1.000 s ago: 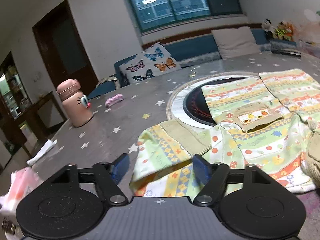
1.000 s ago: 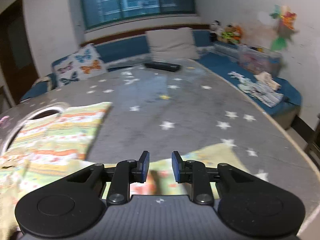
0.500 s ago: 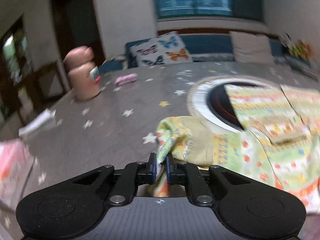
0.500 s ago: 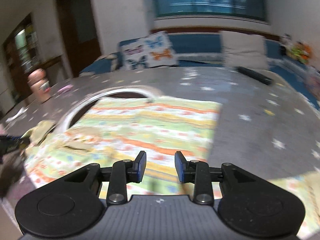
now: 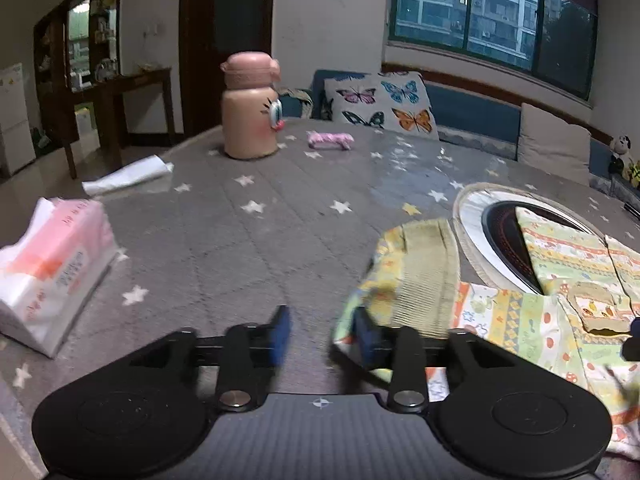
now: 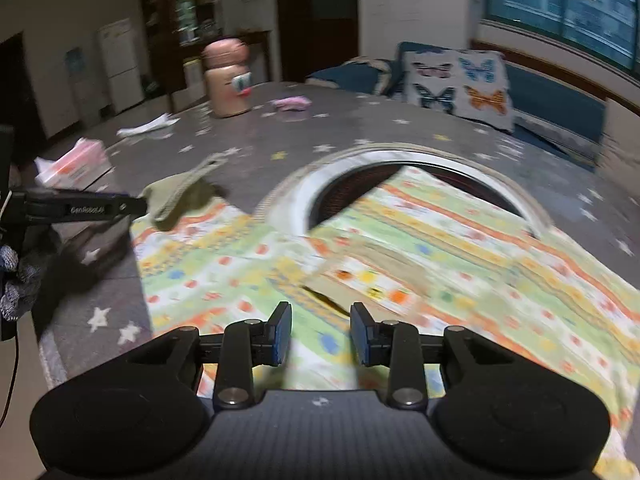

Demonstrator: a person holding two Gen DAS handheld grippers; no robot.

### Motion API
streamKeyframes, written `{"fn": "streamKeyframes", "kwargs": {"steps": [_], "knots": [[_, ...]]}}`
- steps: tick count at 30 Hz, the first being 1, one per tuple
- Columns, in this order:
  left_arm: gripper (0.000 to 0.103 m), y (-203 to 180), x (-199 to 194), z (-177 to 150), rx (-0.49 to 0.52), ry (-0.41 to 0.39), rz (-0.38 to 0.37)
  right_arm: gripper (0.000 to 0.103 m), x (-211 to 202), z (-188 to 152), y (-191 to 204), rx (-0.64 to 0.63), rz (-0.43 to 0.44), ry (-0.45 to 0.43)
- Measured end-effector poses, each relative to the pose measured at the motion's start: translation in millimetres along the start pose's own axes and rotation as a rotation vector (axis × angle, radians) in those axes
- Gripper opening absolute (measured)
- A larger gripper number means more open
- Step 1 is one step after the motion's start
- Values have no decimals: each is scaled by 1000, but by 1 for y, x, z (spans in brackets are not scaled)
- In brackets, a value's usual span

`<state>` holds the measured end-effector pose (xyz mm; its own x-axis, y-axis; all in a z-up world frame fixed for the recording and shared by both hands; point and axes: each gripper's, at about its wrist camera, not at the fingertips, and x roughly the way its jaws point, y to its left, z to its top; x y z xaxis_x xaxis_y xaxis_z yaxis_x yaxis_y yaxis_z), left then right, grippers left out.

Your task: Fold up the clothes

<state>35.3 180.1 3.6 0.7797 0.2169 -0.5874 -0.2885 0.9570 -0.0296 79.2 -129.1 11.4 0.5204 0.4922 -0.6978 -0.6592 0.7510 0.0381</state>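
A colourful patterned garment (image 6: 400,248) lies spread on the grey star-print table, partly over a round recessed burner (image 6: 360,184). In the left wrist view its sleeve (image 5: 416,272) with an olive cuff lies folded over at the right. My left gripper (image 5: 322,334) is open; the sleeve edge lies against its right finger (image 5: 366,336). It also shows in the right wrist view (image 6: 100,208) beside the cuff. My right gripper (image 6: 320,334) is open and empty above the garment's near edge.
A pink bottle (image 5: 250,108), a small pink item (image 5: 330,140), a white paper (image 5: 128,174) and a tissue pack (image 5: 52,264) sit on the table's left part. Butterfly cushion (image 5: 380,102) and bench lie beyond. The table edge (image 6: 52,356) is at the near left.
My left gripper closed on the sleeve cuff, carried it, and has now opened, leaving the sleeve folded over. My right gripper swung left from the table's right side to over the garment.
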Motion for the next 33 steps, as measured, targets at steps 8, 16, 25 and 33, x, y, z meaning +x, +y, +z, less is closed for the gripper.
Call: {"fn": "streamKeyframes", "kwargs": {"steps": [8, 16, 25, 33], "knots": [[89, -30, -23, -8, 211, -95, -31, 33, 31, 18, 30, -81, 55, 39], [95, -53, 6, -4, 307, -76, -30, 39, 44, 22, 43, -116, 69, 52], [96, -34, 32, 5, 294, -69, 135, 40, 45, 22, 46, -138, 64, 57], [95, 14, 39, 26, 150, -51, 279, 42, 47, 25, 52, -150, 68, 38]]}}
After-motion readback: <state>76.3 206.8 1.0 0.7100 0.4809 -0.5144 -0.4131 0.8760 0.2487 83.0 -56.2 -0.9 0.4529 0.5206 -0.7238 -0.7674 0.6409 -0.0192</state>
